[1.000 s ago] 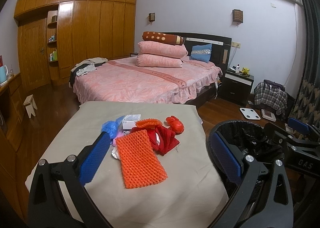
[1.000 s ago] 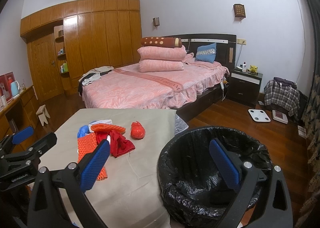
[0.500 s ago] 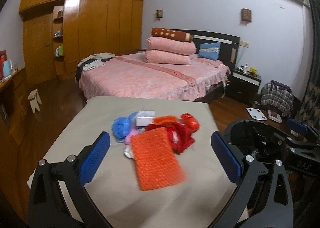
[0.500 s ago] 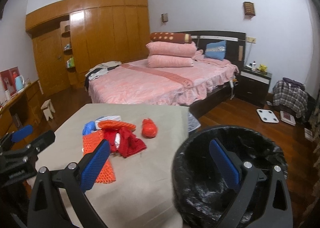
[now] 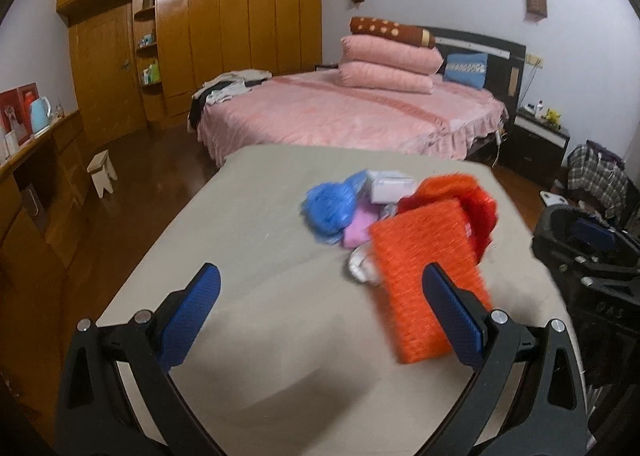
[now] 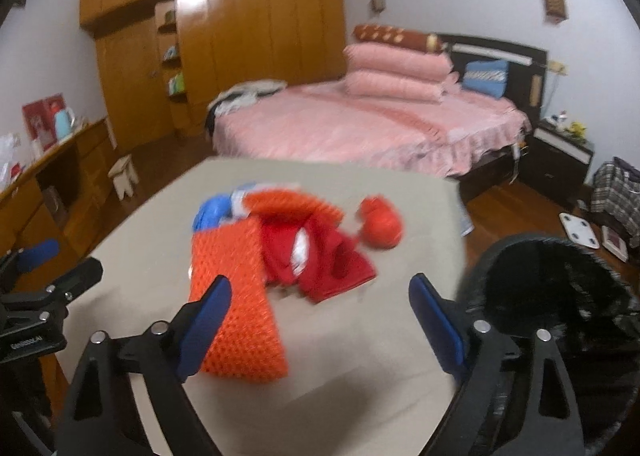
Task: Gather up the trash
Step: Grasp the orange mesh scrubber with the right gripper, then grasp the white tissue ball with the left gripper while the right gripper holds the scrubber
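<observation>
A heap of trash lies on the beige-covered table (image 5: 260, 256): an orange foam mesh (image 5: 424, 276), a blue plastic bag (image 5: 328, 212), a white box (image 5: 390, 184), a pink scrap (image 5: 360, 228) and red cloth (image 5: 476, 216). My left gripper (image 5: 320, 280) is open just short of the heap, with only bare table between its fingers. My right gripper (image 6: 320, 288) hovers over the table with its jaws closing on nothing. Its left finger overlaps the orange mesh (image 6: 236, 296), and the red cloth (image 6: 320, 260) and a red-orange crumpled ball (image 6: 380, 224) lie just ahead.
A bin with a black liner (image 6: 552, 296) stands at the table's right edge. A pink bed (image 5: 352, 116) lies beyond the table. A wooden cabinet (image 5: 36, 184) and a small stool (image 5: 102, 172) are on the left. A white scale (image 6: 580, 230) lies on the floor.
Both grippers have moved forward and down toward the heap, which now looks bigger and nearer. The bin has slid toward the right edge of both views. The right jaws stand slightly narrower.
</observation>
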Motion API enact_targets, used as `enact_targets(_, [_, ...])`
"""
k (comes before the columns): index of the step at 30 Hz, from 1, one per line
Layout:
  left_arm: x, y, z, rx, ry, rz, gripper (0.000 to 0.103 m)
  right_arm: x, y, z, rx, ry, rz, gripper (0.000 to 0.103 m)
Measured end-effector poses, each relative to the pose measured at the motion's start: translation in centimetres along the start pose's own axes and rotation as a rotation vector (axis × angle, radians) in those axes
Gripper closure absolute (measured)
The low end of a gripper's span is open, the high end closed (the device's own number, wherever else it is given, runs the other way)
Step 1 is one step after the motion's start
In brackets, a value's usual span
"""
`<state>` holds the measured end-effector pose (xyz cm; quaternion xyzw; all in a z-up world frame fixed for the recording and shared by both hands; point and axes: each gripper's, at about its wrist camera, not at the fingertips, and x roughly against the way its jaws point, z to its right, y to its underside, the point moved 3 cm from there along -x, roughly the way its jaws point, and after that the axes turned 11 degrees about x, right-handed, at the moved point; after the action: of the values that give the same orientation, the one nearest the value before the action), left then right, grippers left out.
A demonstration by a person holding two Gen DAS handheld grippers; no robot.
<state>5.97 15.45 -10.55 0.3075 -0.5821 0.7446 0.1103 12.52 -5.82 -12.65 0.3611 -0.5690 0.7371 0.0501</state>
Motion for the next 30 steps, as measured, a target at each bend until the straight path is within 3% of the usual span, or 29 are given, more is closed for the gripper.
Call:
enact_targets(4, [-1.1, 0.3, -0.9, 0.001, -0.009, -0.024, 0.005, -3.0, 0.9, -2.2, 0.066, -0.023, -0.061, 0.019])
enact_targets(8, [-1.9, 0.7, -1.6, 0.006, -0.014, -0.040, 0.007, -5.9, 1.9, -3.6, 0.079, -0.071, -0.130, 0.033])
enact_targets(10, [-2.2, 0.7, -1.8, 0.015, -0.012, -0.049, 0.008, -6.9, 2.4, -4.1, 0.088, -0.106, -0.165, 0.043])
enact_targets(12, [-2.4, 0.8, -2.0, 0.021, -0.012, -0.054, 0.008, -7.5, 2.9, -4.7, 0.097, -0.153, -0.188, 0.071])
enact_targets(17, [-2.4, 0.7, -2.0, 0.026, -0.015, -0.061, 0.009, -6.6, 3.0, -5.0, 0.087, -0.233, -0.178, 0.091])
enact_targets(24, [-2.6, 0.7, -1.2, 0.019, 0.011, -0.062, 0.018, -2.7, 2.6, -3.9, 0.092, -0.237, -0.098, 0.091])
enact_targets(30, [-3.6, 1.2, 0.8, 0.006, 0.038, -0.080, 0.019, -1.7, 2.1, -0.4, 0.042, -0.161, -0.072, 0.091])
